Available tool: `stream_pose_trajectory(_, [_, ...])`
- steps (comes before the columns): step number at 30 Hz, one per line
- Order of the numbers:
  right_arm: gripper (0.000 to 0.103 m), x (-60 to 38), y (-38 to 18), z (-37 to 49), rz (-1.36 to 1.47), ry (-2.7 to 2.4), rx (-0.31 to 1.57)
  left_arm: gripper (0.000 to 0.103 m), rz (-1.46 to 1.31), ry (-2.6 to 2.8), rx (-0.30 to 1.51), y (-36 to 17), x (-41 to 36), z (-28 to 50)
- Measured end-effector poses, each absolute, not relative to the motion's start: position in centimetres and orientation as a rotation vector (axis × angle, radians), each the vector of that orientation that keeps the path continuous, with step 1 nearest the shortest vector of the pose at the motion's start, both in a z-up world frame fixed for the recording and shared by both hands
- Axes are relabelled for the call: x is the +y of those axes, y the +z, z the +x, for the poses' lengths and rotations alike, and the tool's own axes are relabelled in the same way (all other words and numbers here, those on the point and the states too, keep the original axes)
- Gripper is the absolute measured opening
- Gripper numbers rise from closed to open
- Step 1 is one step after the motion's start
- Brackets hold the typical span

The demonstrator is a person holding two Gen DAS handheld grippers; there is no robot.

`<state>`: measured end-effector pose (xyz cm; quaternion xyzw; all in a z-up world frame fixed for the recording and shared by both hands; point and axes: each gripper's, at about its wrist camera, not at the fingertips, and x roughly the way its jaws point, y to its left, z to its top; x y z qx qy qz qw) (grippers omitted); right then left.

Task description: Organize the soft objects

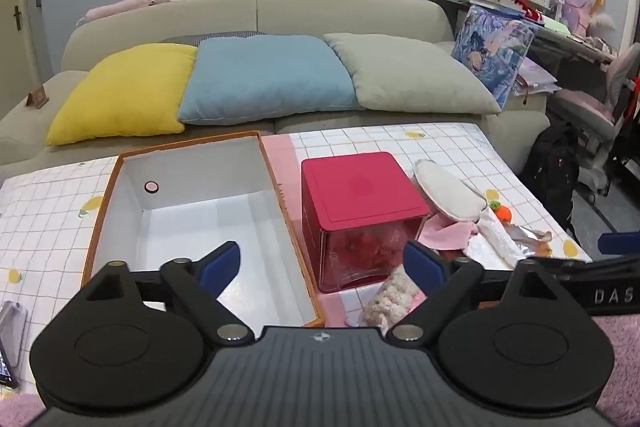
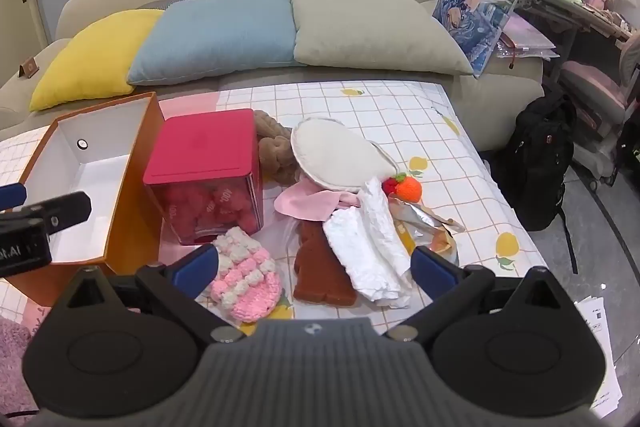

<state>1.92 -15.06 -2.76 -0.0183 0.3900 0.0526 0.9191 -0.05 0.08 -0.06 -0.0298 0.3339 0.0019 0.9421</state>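
Soft things heaped on a grid-patterned bench, both tools spread wide and empty.
Left wrist: left hand-held gripper (image 1: 320, 265) gapes over the rigid orange-rimmed box (image 1: 200, 195). Right wrist: right hand-held gripper (image 2: 314, 267) open above the knobbly pink crochet piece (image 2: 244, 277) and crinkled white cloth (image 2: 368, 247).

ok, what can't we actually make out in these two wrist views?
- Brown plush: right wrist view shows part of it; the red box and white pad cover the rest. Left wrist view hides it fully behind the box.
- Contents of the red box: pink lumps through tinted walls, too blurred to identify.
- Pink knitted piece: near edge hidden by the right tool.
- Orange box: near floor hidden by the left tool.
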Motion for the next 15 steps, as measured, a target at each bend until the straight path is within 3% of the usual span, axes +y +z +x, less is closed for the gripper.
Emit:
stream_pose_trajectory(6, [0.1,-14.4,-2.4,1.9,-0.042,0.123,0.802,0.098,-0.087,-0.031,0.755,-0.2,0.8,0.2])
stream_pose_trajectory(15, [0.1,-14.1,-2.1,1.9,-0.035,0.145,0.785,0.099,-0.074,-0.087,0.703,0.1,-0.5,-0.4])
